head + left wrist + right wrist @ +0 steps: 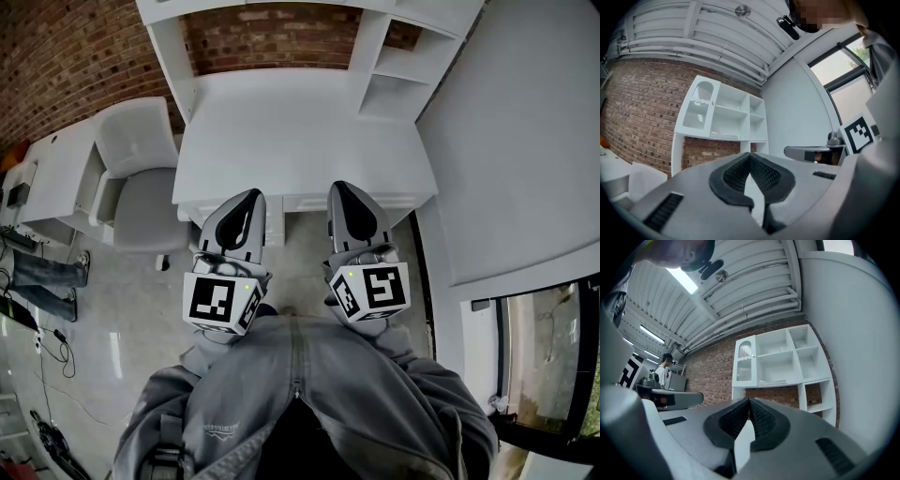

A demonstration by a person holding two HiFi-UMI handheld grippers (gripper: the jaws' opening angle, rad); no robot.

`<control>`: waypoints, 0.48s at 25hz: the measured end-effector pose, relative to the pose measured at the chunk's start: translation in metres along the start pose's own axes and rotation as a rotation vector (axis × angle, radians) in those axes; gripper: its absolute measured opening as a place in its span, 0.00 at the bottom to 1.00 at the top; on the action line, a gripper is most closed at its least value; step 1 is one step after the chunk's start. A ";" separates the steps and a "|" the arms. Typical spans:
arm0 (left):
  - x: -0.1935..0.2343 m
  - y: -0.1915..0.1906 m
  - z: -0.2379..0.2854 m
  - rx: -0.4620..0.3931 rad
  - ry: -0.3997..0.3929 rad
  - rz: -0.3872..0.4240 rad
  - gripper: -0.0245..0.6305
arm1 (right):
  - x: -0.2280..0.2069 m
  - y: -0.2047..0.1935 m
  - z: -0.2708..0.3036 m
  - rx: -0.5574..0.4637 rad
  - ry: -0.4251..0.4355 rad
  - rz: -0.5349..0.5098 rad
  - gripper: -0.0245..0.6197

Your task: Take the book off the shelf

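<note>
Soft, even daylight fills the room, and the white desk (300, 141) reads bright, with only faint shadow in its cubbies. The left gripper (750, 157) and right gripper (749, 401) blur slightly, close to their lenses. A window (848, 65) glares pale; a ceiling light strip (686, 281) blows out (both gripper views are fisheye, black at the corners). Straight lines bow near the edges.

Two grippers (251, 197) (341, 189), one desk (291, 131), one chair (142, 202)
</note>
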State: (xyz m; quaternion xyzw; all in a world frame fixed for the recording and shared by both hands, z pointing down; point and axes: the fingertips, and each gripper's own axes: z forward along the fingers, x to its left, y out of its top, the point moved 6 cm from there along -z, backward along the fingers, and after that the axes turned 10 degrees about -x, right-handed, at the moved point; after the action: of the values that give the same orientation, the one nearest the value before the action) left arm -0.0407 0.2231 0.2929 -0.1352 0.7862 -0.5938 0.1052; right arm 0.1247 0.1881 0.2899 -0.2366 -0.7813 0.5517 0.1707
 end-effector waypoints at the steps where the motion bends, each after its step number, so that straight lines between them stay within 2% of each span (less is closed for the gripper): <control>1: 0.000 -0.001 0.000 0.002 0.001 0.001 0.05 | 0.000 0.000 0.000 -0.001 0.001 0.002 0.08; 12: 0.012 -0.006 0.007 0.006 0.010 -0.005 0.05 | -0.002 -0.008 0.007 0.010 -0.005 0.012 0.08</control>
State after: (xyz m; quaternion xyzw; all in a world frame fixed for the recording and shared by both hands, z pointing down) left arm -0.0492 0.2116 0.2963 -0.1342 0.7845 -0.5970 0.1003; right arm 0.1206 0.1792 0.2949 -0.2391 -0.7776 0.5570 0.1667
